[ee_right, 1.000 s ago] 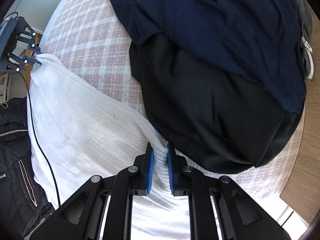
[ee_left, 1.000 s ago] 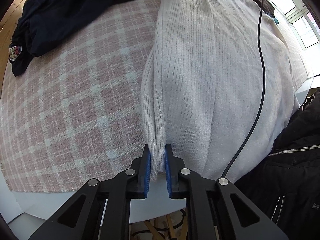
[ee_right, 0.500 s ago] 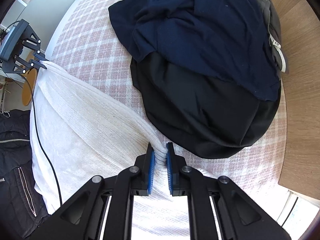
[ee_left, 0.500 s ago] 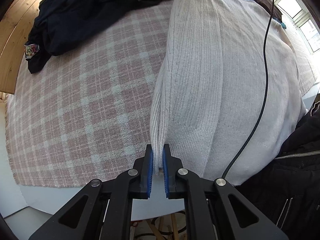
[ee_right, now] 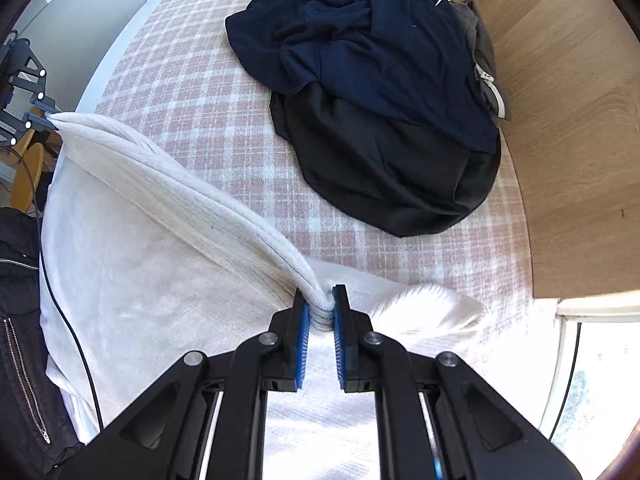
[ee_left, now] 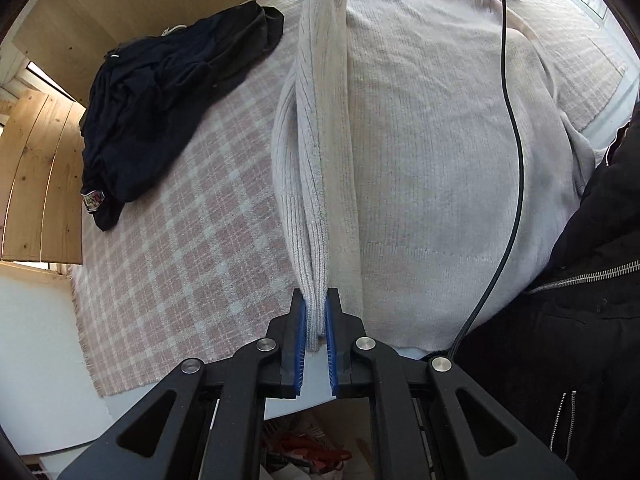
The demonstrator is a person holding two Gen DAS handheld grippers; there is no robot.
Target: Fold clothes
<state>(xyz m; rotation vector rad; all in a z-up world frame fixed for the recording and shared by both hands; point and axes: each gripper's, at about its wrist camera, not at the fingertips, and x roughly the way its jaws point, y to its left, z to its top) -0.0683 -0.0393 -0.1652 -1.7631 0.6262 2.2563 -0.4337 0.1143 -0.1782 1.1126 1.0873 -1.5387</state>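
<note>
You're mid side-fold: left gripper (ee_left: 316, 320) and right gripper (ee_right: 320, 312) each clamped on the white knit sweater (ee_left: 432, 152), one edge lifted taut btwn them, rest flat on the checked blanket (ee_left: 192, 248). Next, imo: carry edge across the body, lay it down w/ both ends even.

pink plaid blanket (ee_left: 192, 248), black cable (ee_left: 516, 152), wooden panels (ee_right: 560, 140)
</note>
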